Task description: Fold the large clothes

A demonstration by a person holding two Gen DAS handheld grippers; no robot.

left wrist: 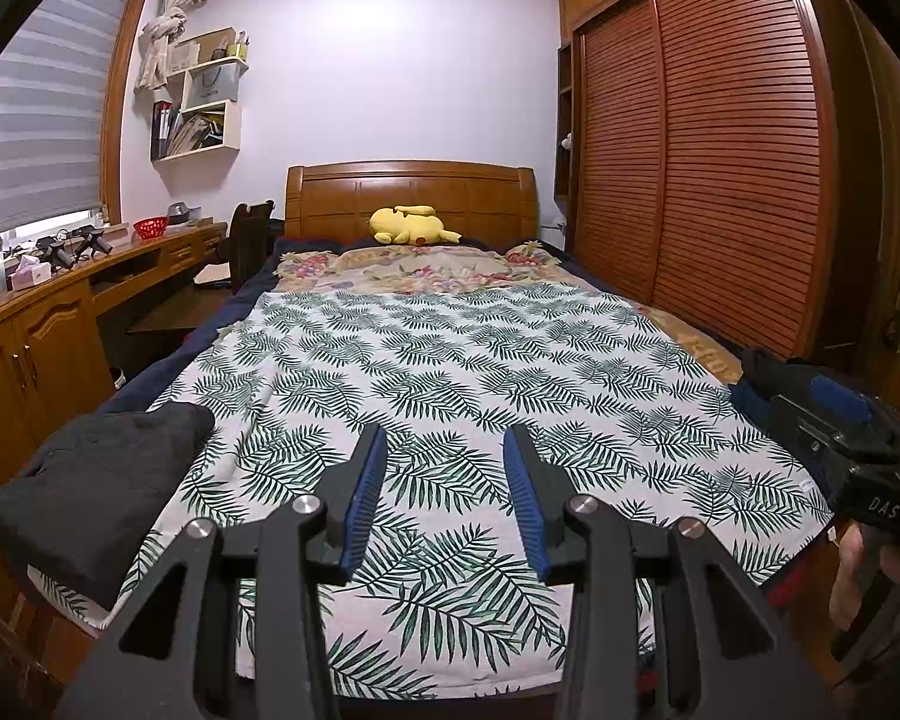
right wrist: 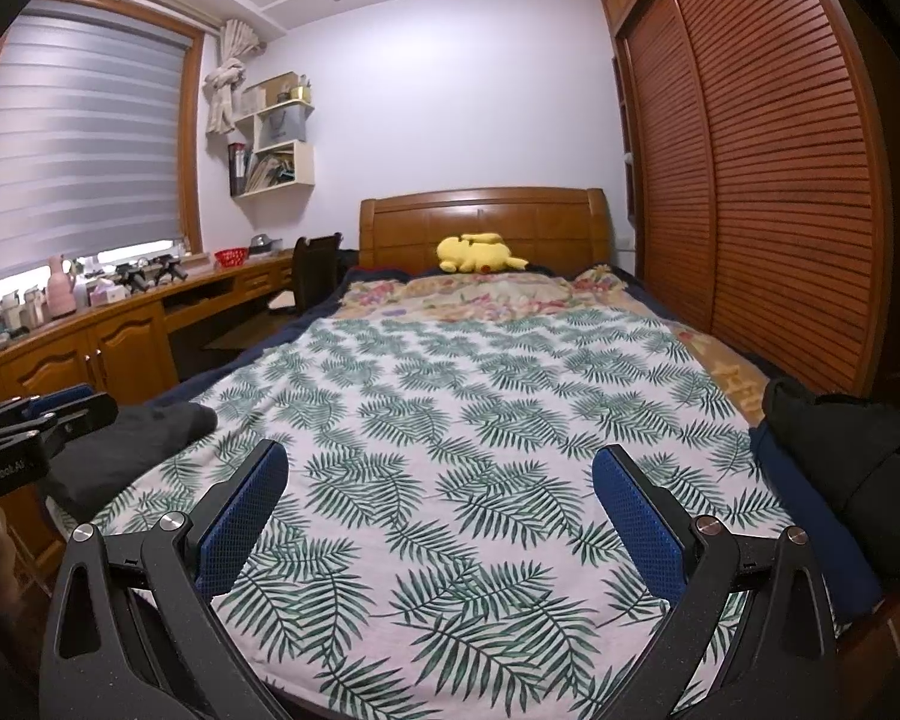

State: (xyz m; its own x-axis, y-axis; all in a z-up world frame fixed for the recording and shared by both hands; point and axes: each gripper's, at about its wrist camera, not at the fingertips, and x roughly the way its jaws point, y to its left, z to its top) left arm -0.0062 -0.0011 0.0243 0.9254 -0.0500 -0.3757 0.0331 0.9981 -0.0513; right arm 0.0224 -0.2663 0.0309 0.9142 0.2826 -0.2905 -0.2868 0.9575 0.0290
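Observation:
A dark grey folded garment point(left wrist: 99, 480) lies at the near left corner of the bed; it also shows in the right wrist view point(right wrist: 132, 438). A pile of black and blue clothes point(right wrist: 852, 474) sits at the near right edge of the bed, and shows in the left wrist view point(left wrist: 780, 378). My left gripper point(left wrist: 444, 450) is open and empty, held above the leaf-print sheet point(left wrist: 450, 372) at the foot of the bed. My right gripper point(right wrist: 441, 468) is wide open and empty above the same sheet point(right wrist: 450, 396). Each gripper shows at the edge of the other's view.
A yellow plush toy point(left wrist: 411, 225) lies by the wooden headboard point(left wrist: 411, 192). A slatted wardrobe point(left wrist: 708, 150) runs along the right of the bed. A wooden desk point(left wrist: 60, 300) with clutter and a dark chair point(left wrist: 249, 240) stand on the left under the window.

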